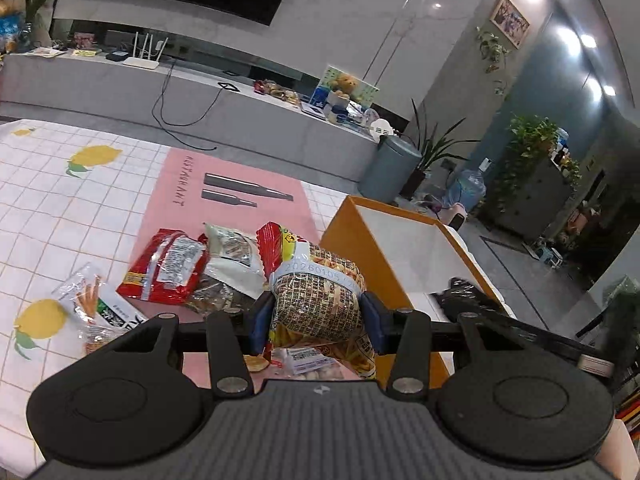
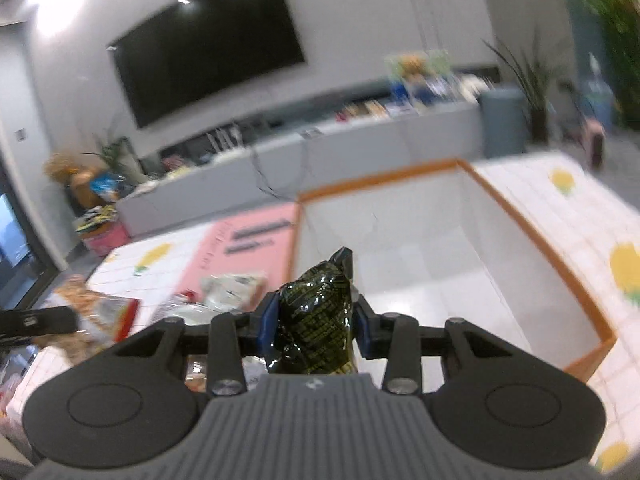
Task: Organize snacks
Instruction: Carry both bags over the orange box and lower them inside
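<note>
Two snack packets are being carried toward the orange box, one in each gripper.

The woven-pattern snack bag (image 1: 320,300) is sitting pinched across its middle between the blue pads of the left gripper (image 1: 316,316), lifted above the pink mat (image 1: 240,184) just beside the orange box (image 1: 352,240), probably so it can swing over the wall. The dark green packet (image 2: 316,316) is being squeezed by the right gripper (image 2: 314,320), both fingers closed on its crumpled body, and it is hanging at the near edge of the box's white interior, seemingly ready for dropping. More snacks, among them a red packet (image 1: 164,268) and a white packet (image 1: 236,256), are lying loose on the mat, awaiting sorting. Both grippers are pointing forward and tilting slightly downward; the right view is blurring, suggesting motion.
</note>
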Action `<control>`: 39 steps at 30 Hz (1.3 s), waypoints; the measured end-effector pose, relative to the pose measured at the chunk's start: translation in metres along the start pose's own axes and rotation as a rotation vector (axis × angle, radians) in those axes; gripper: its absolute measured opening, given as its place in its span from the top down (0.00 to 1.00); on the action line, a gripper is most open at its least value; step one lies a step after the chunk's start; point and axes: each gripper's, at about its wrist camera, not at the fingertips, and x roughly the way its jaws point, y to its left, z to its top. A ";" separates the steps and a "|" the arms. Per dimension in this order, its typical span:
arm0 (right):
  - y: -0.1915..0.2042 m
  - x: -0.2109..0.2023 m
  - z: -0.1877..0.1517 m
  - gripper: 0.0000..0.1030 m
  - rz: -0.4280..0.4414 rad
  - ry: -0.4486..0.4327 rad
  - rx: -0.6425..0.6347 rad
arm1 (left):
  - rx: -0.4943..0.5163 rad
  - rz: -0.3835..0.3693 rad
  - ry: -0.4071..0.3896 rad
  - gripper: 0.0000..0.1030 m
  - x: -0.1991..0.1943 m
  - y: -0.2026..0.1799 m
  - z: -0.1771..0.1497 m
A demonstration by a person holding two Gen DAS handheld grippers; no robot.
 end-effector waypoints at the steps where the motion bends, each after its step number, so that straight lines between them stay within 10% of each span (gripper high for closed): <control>1: 0.000 0.007 0.001 0.63 -0.006 0.022 0.013 | 0.000 0.001 0.002 0.49 0.002 -0.001 -0.001; 18: -0.015 0.035 -0.008 0.59 -0.016 0.111 0.165 | 0.016 0.001 0.027 0.50 0.004 -0.002 -0.010; 39: -0.054 -0.042 0.014 0.50 0.044 -0.115 0.254 | 0.112 -0.075 0.079 0.51 0.034 -0.098 0.004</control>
